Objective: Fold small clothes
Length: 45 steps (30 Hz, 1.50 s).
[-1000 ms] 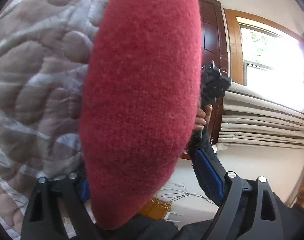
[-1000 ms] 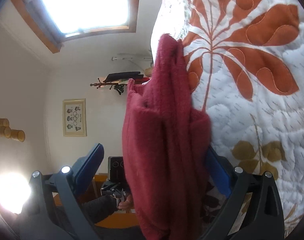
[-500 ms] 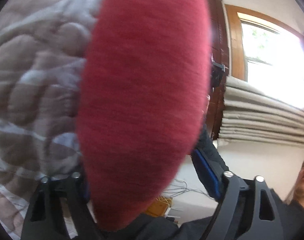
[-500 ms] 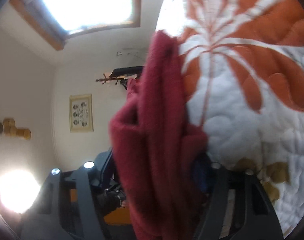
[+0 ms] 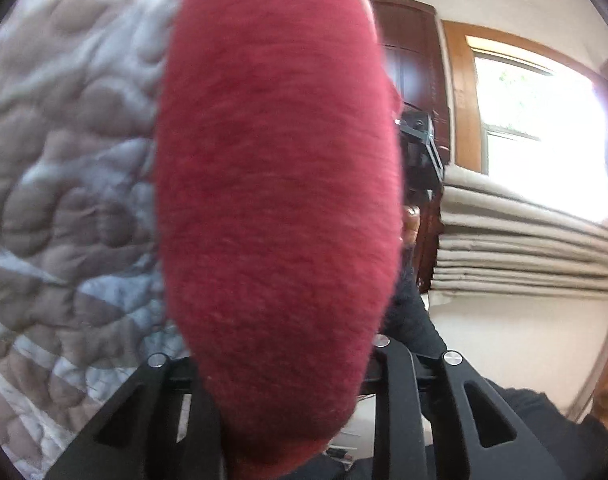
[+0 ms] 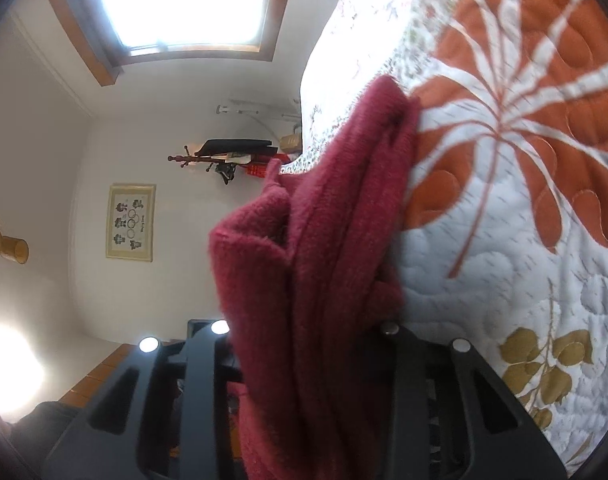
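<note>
Item: red knit garment [image 5: 280, 208], small, fuzzy, held bunched between both tongs beside the quilted bed [image 6: 503, 240].
Left tongs [image 5: 280, 392]: clenched on one end of the garment.
Right tongs [image 6: 307, 360]: clenched on the other end, several layers gathered.
Position: garment is lifted; its far edge appears to touch the quilt, though contact cannot be confirmed.
Step in hand: judged to be carrying the doubled garment to the bed.
Next move: garment to be laid flat, edges aligned, layers smoothed.
Containers: none seen.
</note>
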Each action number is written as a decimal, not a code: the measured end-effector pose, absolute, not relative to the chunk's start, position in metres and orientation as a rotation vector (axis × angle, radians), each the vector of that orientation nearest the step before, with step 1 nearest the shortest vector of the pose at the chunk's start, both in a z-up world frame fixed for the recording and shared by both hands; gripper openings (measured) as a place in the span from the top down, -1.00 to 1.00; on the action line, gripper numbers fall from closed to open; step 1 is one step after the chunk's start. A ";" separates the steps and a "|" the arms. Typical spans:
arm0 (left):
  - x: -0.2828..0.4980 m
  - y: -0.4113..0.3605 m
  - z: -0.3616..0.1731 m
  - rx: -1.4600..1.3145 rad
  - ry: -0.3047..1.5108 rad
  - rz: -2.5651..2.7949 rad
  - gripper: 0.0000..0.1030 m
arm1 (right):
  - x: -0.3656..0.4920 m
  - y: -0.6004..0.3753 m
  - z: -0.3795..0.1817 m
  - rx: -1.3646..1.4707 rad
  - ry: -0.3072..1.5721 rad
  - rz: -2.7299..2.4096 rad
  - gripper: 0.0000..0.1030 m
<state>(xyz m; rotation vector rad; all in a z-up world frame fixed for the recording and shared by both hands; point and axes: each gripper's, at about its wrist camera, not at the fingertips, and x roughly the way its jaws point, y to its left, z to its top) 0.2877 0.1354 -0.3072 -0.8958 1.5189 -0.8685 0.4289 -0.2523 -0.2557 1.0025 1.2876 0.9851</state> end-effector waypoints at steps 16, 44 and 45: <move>0.269 0.239 -0.230 -0.781 1.380 -0.863 0.51 | 0.420 -0.105 -0.179 0.886 1.247 1.136 0.37; 0.160 0.285 -0.234 -0.602 1.393 -0.645 -0.07 | 0.393 -0.064 -0.179 0.549 1.289 0.831 0.84; 0.156 0.296 -0.244 -0.608 1.416 -0.610 -0.01 | 0.394 -0.065 -0.178 0.546 1.290 0.830 0.84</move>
